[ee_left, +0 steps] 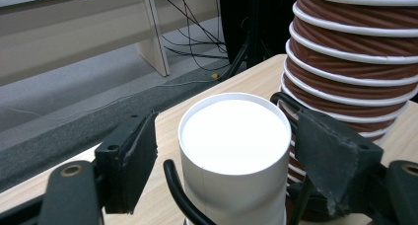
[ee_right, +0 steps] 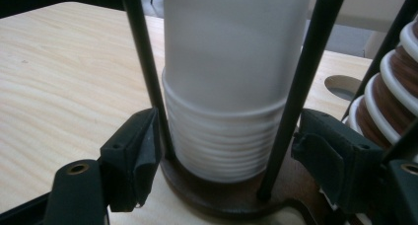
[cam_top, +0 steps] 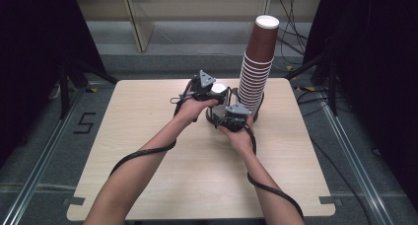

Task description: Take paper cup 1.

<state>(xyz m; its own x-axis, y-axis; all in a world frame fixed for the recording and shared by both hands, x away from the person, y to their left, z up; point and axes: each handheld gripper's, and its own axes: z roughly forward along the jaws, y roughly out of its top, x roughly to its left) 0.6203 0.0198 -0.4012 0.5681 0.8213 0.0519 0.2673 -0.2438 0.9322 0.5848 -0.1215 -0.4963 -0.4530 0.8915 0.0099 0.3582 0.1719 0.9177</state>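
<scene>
My left gripper (ee_left: pixel 224 151) and right gripper (ee_right: pixel 226 156) gape around one white cup stack (ee_left: pixel 234 151); one brown cup stack (cam_top: pixel 256 72) stands beside.

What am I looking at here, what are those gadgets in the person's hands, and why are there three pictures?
A person sits at a wooden table with hand-held tongs in each hand: the left tongs and the right tongs. One picture is taken from a fixed camera overhead. The other two come from small cameras riding on each of the tongs, looking out between their black jaws.

On the table stands a tall, leaning stack of brown paper cups. Beside it is a shorter stack of white cups in a black wire holder.

The left tongs' jaws sit open on either side of the top white cup. The right tongs' jaws sit open around the lower part of that stack. Nothing is gripped yet.
</scene>
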